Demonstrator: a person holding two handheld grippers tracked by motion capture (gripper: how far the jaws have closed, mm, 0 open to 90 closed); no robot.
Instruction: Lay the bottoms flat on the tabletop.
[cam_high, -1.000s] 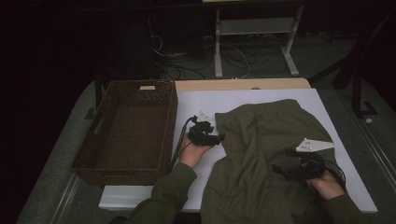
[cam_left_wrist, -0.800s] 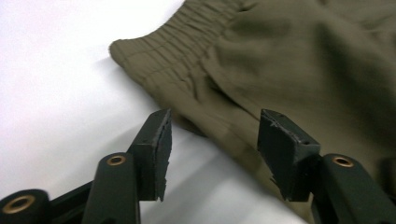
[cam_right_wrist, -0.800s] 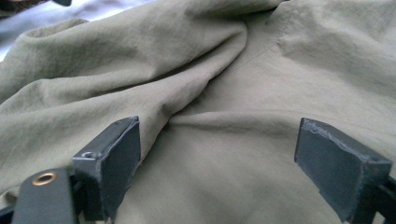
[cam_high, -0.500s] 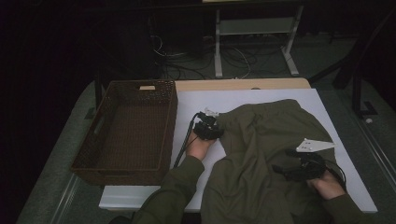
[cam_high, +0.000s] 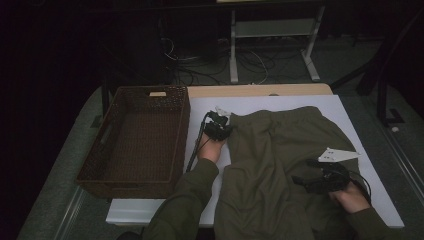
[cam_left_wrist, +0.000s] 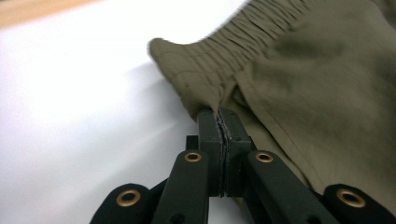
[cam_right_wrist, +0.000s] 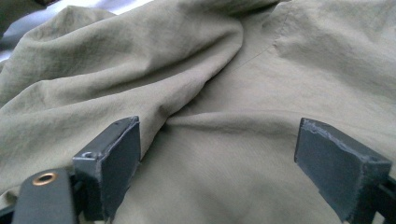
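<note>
Olive trousers (cam_high: 280, 165) lie lengthwise on the white tabletop (cam_high: 295, 102), elastic waistband (cam_left_wrist: 219, 51) at the far end. Left tool (cam_left_wrist: 223, 122) has just been closing and pinches the waistband corner. Right tool (cam_right_wrist: 217, 163) stands spread over the cloth

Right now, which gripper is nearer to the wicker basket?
Left. The left gripper sits just beside the basket, shut on the trousers' waistband. The right gripper hovers over the trousers across the table.

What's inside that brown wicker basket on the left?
The basket looks empty: its woven floor shows bare, with a pale tag on the far rim. The near wall hides a strip of the floor just behind it.
</note>
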